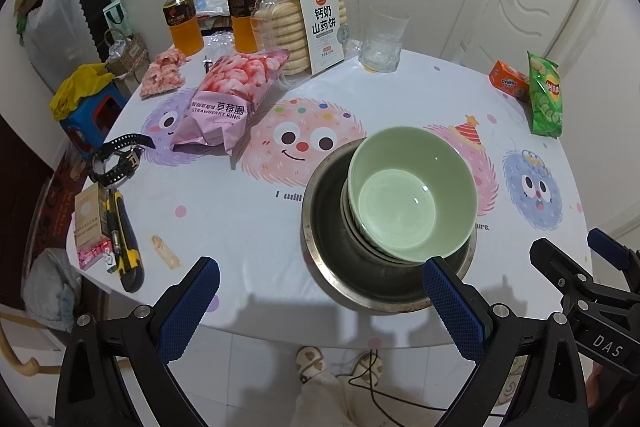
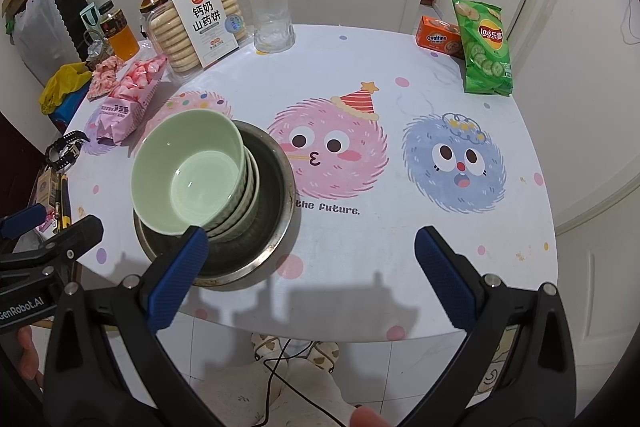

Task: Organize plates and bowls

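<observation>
A stack of several pale green bowls [image 1: 412, 195] sits inside a shallow steel basin [image 1: 324, 227] near the table's front edge. The stack [image 2: 188, 171] and the basin [image 2: 276, 195] also show in the right wrist view. My left gripper [image 1: 320, 299] is open and empty, just in front of the basin, its right fingertip [image 1: 436, 271] near the basin's front rim. My right gripper [image 2: 308, 259] is open and empty, to the right of the basin, its left fingertip [image 2: 192, 243] over the basin's front rim. It also shows in the left wrist view [image 1: 572, 251].
A round table with a cartoon cloth [image 2: 400, 227] carries a biscuit box [image 1: 316, 27], a glass [image 1: 384, 39], two juice bottles [image 1: 182, 19], a pink snack bag [image 1: 228, 99], a chips bag [image 2: 484, 47], an orange box [image 2: 438, 37], a watch [image 1: 116, 159] and a box cutter [image 1: 124, 243].
</observation>
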{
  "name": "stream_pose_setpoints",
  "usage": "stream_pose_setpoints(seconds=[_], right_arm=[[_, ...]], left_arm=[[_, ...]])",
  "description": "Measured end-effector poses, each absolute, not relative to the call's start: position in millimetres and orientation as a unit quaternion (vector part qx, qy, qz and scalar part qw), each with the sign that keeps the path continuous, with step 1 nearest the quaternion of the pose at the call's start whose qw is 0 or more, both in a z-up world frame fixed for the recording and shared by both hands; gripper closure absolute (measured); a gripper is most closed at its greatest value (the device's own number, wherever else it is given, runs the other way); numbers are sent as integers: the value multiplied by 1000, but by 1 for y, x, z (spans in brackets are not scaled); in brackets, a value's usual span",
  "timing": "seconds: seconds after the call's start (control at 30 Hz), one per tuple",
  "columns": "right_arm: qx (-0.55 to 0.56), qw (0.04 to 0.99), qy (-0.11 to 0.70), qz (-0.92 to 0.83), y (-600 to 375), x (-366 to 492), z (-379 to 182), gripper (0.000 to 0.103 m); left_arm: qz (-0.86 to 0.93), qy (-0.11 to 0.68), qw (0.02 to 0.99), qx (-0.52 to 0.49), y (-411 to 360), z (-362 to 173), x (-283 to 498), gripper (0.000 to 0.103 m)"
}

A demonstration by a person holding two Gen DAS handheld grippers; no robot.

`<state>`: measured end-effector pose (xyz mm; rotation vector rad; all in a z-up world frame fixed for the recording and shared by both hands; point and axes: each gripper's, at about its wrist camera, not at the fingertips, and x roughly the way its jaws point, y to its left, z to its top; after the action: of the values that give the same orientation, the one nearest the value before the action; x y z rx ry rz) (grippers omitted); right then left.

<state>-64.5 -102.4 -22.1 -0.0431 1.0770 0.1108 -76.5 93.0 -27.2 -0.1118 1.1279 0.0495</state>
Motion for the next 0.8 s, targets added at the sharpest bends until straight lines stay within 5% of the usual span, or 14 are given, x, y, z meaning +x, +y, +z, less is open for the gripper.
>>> stream_pose_setpoints(seconds=[0.8], right_arm=[[-20,856,514,53,-103,-63,-23,0]], left_arm=[[25,535,843,-53,92,-28,-75,0]])
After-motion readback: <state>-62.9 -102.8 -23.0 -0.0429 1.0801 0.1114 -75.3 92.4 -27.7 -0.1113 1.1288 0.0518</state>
